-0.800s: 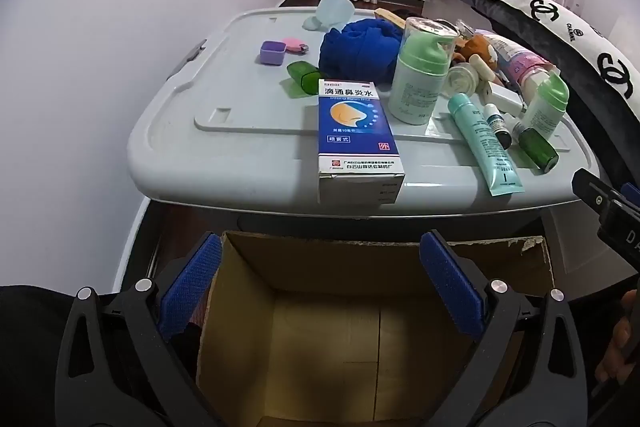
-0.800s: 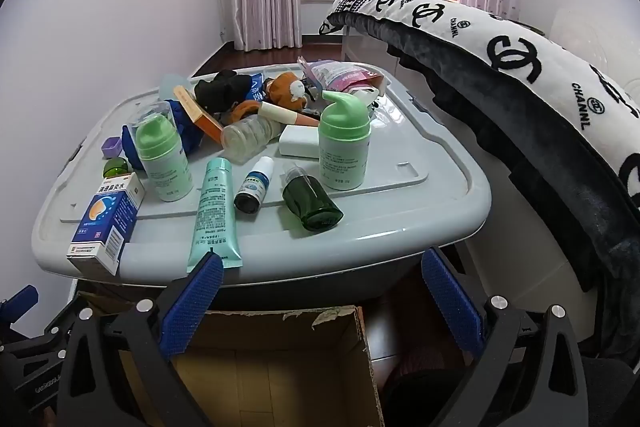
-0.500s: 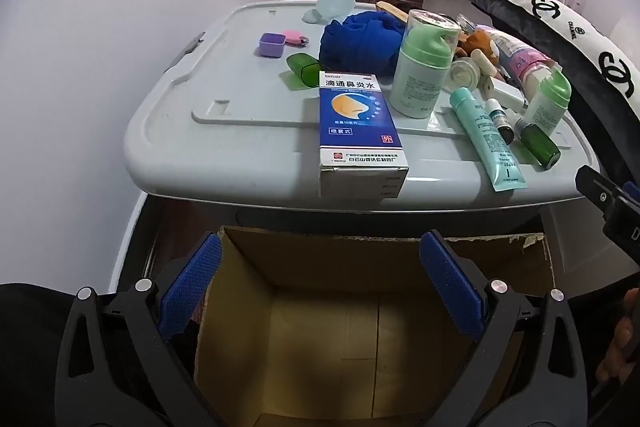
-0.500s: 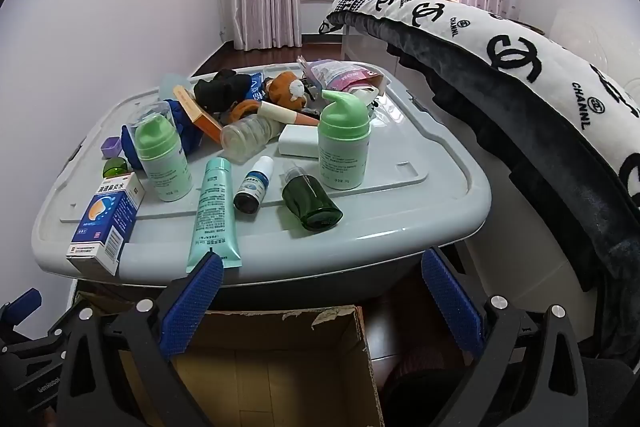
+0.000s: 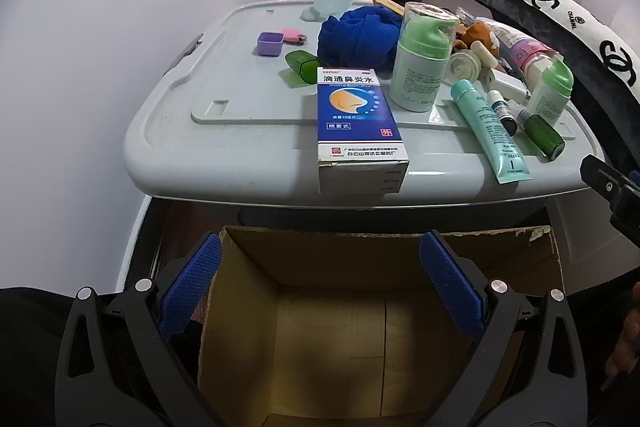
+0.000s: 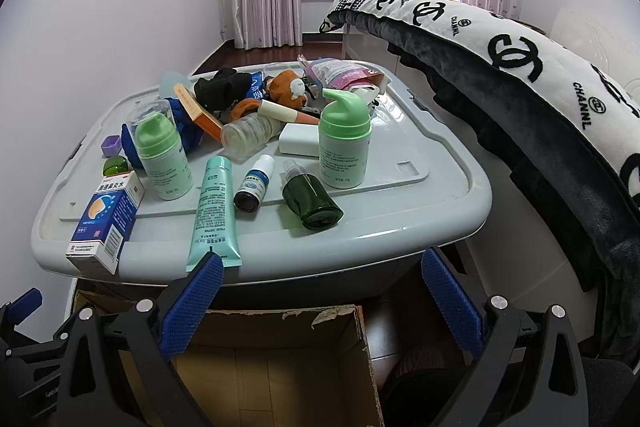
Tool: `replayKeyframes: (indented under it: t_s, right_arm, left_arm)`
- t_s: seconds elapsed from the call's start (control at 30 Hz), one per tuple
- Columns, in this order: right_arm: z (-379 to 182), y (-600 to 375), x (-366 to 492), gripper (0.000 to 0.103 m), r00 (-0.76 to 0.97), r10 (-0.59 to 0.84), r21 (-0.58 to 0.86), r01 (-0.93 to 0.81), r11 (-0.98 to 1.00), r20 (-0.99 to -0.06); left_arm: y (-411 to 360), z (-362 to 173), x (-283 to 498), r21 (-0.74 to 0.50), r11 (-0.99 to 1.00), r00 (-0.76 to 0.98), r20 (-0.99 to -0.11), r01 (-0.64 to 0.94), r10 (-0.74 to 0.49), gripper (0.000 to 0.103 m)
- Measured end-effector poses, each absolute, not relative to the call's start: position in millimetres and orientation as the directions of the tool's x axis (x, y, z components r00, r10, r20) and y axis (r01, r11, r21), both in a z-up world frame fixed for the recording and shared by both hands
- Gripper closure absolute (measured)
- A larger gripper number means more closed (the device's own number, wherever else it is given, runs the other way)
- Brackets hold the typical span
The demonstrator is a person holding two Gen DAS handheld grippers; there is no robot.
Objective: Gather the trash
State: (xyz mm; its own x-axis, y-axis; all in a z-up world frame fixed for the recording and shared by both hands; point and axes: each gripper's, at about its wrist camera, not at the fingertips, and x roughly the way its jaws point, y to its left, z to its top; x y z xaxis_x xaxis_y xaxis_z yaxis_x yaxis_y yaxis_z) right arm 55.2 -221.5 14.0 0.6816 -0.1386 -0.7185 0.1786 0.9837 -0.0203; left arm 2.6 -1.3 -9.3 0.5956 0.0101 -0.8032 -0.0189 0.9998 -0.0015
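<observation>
Cardboard box (image 5: 360, 307) under both spread claws; bin lid (image 6: 440, 163) cluttered.

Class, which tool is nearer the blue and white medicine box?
Left. The left tool sits directly below the blue and white medicine box; the right tool is off to the box's right, below the tube.

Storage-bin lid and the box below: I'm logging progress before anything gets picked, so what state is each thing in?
Left gripper: open, holding nothing.
Right gripper: open, holding nothing.
Cardboard box: open, nothing visible inside.
Blue medicine carton: lying flat, overhanging the lid edge.
Teal tube: lying flat.
Dark green bottle: on its side.
Capless pump bottle: upright.
</observation>
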Motion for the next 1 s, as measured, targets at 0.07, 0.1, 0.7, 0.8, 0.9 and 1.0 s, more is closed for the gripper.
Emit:
replayKeyframes:
  t_s: [0.07, 0.1, 0.7, 0.8, 0.9, 1.0]
  right_arm:
    - [11.6, -220.8, 57.3, 0.005, 0.682, -0.14, -0.022, 0.179, 0.984, -0.718]
    - [11.9, -221.6, 57.1, 0.005, 0.681, -0.14, -0.022, 0.179, 0.984, -0.718]
    - [13.4, -221.8, 56.0, 0.005, 0.684, -0.141, -0.022, 0.18, 0.983, -0.716]
    - [13.7, -221.6, 56.4, 0.005, 0.682, -0.143, -0.025, 0.18, 0.983, -0.717]
    - [13.5, -221.5, 56.4, 0.005, 0.683, -0.142, -0.024, 0.18, 0.983, -0.716]
    - [13.4, -221.2, 56.6, 0.005, 0.682, -0.144, -0.026, 0.181, 0.983, -0.717]
  left_arm:
    - [-0.4, -9.5, 2.8, -0.003, 1.0, 0.595, -0.803, -0.02, 0.01, 0.006]
    - [-0.4, -9.4, 2.8, -0.002, 1.0, 0.595, -0.803, -0.022, 0.011, 0.006]
    - [-0.6, -9.1, 1.9, 0.007, 1.0, 0.604, -0.797, -0.021, 0.018, 0.006]
    - [-0.6, -9.4, 1.4, 0.005, 1.0, 0.603, -0.797, -0.024, 0.018, 0.006]
    - [0.9, -10.5, 2.0, -0.003, 1.0, 0.598, -0.801, -0.029, 0.015, 0.006]
    - [2.2, -11.1, 2.4, -0.007, 0.999, 0.595, -0.804, -0.034, 0.015, 0.006]
